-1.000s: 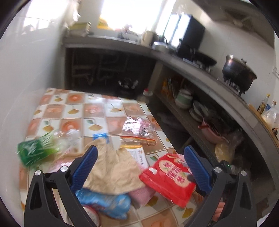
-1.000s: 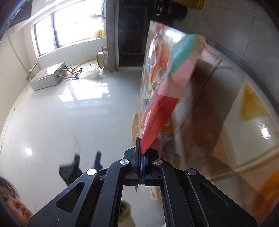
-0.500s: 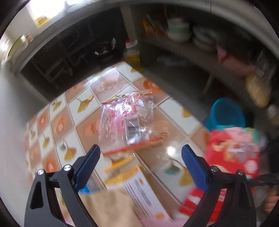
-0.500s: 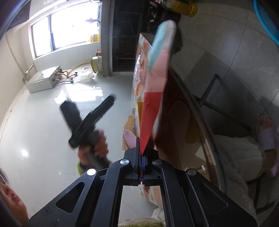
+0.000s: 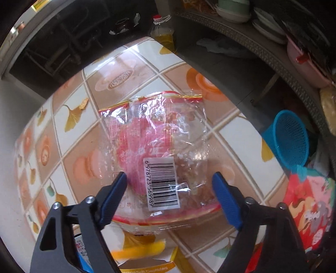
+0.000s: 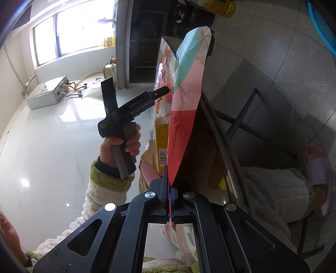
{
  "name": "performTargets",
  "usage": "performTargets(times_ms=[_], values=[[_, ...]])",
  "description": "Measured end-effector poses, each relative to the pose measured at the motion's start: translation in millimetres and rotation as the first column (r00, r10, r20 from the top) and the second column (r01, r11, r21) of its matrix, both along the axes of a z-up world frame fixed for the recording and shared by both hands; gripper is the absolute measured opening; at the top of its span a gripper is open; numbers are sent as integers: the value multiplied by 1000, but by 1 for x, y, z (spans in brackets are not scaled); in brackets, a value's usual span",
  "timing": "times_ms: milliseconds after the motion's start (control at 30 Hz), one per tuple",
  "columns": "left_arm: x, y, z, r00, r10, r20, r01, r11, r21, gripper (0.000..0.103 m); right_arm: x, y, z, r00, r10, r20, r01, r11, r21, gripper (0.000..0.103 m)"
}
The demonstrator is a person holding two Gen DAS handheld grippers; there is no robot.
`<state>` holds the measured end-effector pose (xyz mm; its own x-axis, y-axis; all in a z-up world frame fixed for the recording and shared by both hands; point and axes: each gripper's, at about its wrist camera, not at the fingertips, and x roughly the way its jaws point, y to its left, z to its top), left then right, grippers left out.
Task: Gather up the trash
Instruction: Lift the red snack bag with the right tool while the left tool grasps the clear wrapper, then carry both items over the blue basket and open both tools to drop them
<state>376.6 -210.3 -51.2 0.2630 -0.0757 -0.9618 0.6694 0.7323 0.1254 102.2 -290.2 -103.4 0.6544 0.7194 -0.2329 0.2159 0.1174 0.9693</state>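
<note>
Left gripper (image 5: 169, 180) jaws closing, straddling clear wrapper (image 5: 155, 151) near table edge, right gripper (image 6: 170, 190) clamping red packet (image 6: 184, 109)

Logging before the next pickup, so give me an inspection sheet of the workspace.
Surface: patterned tiled table, glossy.
Job's things: clear wrapper flat on the table; red bag held up; blue basket beyond the edge.
Clutter: yellow box, oil bottle.
Grippers: left gripper straddles the wrapper, jaws just been closing, pads not pressing; right gripper shut on the bag.
Cables: nothing seen.
Surroundings: shelf of bowls, window.
</note>
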Motion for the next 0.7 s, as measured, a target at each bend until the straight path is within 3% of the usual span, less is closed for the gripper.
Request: performTargets(times_ms=[133,333,567,700], values=[[2,4,3,1000,-4,9,4,1000,-7,72,-1,-2,2,1000,3,-1,-3,1000,4,0],[1,15,13,999,-4,43,4,1000,-15,51,-6,-4,7,1000,-6,17,6,1000,0,0],[1,39,49,996,38,80,-31,995,-96,44,-7,-14,20,998,-36,58,37,999,-9,0],[-9,46,80,997,45,59,-34,982,-186,44,-13,-23,34,993,-59,101,63,998,-31,0]])
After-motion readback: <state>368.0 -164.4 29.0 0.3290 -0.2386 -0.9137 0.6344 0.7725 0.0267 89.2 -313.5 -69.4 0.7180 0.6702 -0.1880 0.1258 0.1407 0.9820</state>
